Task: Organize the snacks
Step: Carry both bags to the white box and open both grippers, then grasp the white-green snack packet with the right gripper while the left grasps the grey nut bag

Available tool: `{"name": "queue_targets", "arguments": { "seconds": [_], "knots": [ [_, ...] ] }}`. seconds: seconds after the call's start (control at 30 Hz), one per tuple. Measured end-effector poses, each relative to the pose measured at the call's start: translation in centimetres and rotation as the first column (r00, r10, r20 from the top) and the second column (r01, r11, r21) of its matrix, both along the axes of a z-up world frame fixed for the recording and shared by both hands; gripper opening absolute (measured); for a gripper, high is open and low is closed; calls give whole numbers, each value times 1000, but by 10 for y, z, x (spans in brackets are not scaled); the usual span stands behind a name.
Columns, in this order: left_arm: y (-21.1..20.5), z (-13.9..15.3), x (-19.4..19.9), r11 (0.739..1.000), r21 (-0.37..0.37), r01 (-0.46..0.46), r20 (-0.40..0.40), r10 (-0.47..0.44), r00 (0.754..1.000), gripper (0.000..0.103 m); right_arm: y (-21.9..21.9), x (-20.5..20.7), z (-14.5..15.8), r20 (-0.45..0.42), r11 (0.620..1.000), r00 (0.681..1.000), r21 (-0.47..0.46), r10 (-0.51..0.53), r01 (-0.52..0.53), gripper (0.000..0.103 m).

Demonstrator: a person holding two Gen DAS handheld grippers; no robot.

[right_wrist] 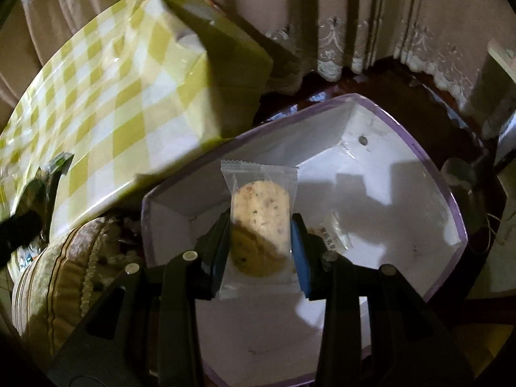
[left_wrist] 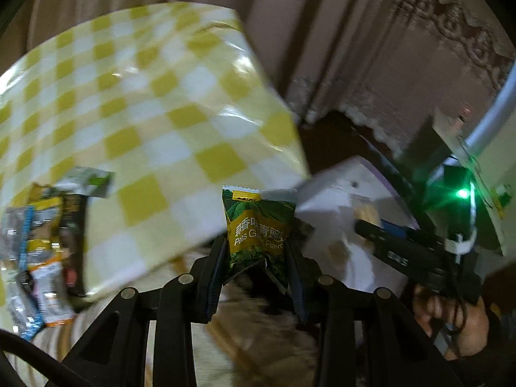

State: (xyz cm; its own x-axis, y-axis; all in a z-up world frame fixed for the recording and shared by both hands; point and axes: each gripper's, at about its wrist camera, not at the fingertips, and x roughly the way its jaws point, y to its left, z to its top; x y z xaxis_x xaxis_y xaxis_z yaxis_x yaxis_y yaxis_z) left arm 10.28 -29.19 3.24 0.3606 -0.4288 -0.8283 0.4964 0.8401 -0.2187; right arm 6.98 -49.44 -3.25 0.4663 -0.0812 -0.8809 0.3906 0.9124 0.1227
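My left gripper (left_wrist: pixel 256 242) is shut on a green packet of garlic peas (left_wrist: pixel 258 225), held upright past the edge of the table with the yellow checked cloth (left_wrist: pixel 145 113). My right gripper (right_wrist: pixel 261 229) is shut on a clear-wrapped biscuit (right_wrist: pixel 259 216) and hangs over the open white box with a purple rim (right_wrist: pixel 380 174). Another wrapped snack (right_wrist: pixel 332 235) lies on the floor of that box. The same box (left_wrist: pixel 332 200) shows at the right of the left wrist view, with the right gripper's body (left_wrist: pixel 416 254) and a hand over it.
Several snack packets (left_wrist: pixel 45 245) lie on the cloth at its left. A brown patterned cushion (right_wrist: pixel 71 274) sits below the table (right_wrist: pixel 113 96) edge, left of the box. Beige curtains with lace hems (right_wrist: pixel 338 32) hang behind. A green light (left_wrist: pixel 462 193) glows at the right.
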Motion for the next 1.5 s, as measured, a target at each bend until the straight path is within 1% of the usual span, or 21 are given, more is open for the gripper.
{"name": "queue_targets", "arguments": {
  "seconds": [0.23,0.33,0.37,0.4,0.43,0.47,0.5,0.67,0.73,0.8,0.87,1.0,1.07,1.1,1.2,1.33,1.43,1.5],
  "knots": [
    [-34,-4,-16,993,-46,112,-52,-114,992,37,-14,-4,3,17,1000,1000,9,-20,20,41],
    [-41,-5,-20,987,-71,143,-77,-149,986,41,-19,-6,4,25,999,999,16,-36,36,49],
    [-42,-5,-21,986,-76,152,-84,-158,984,44,-20,-6,4,27,999,999,16,-40,39,52],
    [-43,-5,-21,985,-74,154,-84,-160,984,51,-21,-7,5,29,999,999,17,-43,42,54],
    [-42,-5,-22,986,-72,152,-83,-158,984,55,-21,-7,5,30,999,999,17,-44,43,54],
    [-41,-5,-22,987,-71,146,-80,-151,985,62,-22,-7,5,30,999,999,17,-45,45,55],
    [-39,-4,-21,988,-75,139,-78,-144,986,64,-22,-7,6,30,999,999,17,-45,45,56],
    [-26,-3,-16,994,-85,71,-83,-78,994,67,-19,-5,7,34,999,999,15,-40,39,57],
    [-19,-3,-14,995,-91,35,-76,-42,996,73,-17,-5,9,37,999,999,14,-34,33,58],
    [-12,-1,-12,994,-111,7,-66,-14,998,81,-15,-4,10,41,1000,999,12,-27,27,62],
    [-2,1,-9,990,-137,-21,-62,13,998,83,-11,-3,13,44,1000,999,5,-18,18,65],
    [15,4,-5,992,-106,-73,-33,70,997,83,-1,1,16,48,1000,999,-4,6,-6,66],
    [25,4,-1,993,-55,-109,-23,108,994,83,9,4,20,51,999,998,-17,29,-28,66],
    [32,3,1,991,-32,-132,-21,132,991,83,13,6,21,51,999,998,-25,42,-40,66],
    [58,1,4,978,-37,-203,-31,202,979,83,30,13,25,50,996,995,-46,83,-81,66],
    [91,3,3,960,-26,-280,1,280,960,83,53,21,30,61,990,989,-39,135,-133,66],
    [120,5,1,937,-19,-348,28,348,937,83,68,27,34,80,985,982,0,171,-172,66],
    [143,5,0,916,-23,-400,35,401,916,82,79,31,36,93,981,977,24,191,-194,68]
  ]
}}
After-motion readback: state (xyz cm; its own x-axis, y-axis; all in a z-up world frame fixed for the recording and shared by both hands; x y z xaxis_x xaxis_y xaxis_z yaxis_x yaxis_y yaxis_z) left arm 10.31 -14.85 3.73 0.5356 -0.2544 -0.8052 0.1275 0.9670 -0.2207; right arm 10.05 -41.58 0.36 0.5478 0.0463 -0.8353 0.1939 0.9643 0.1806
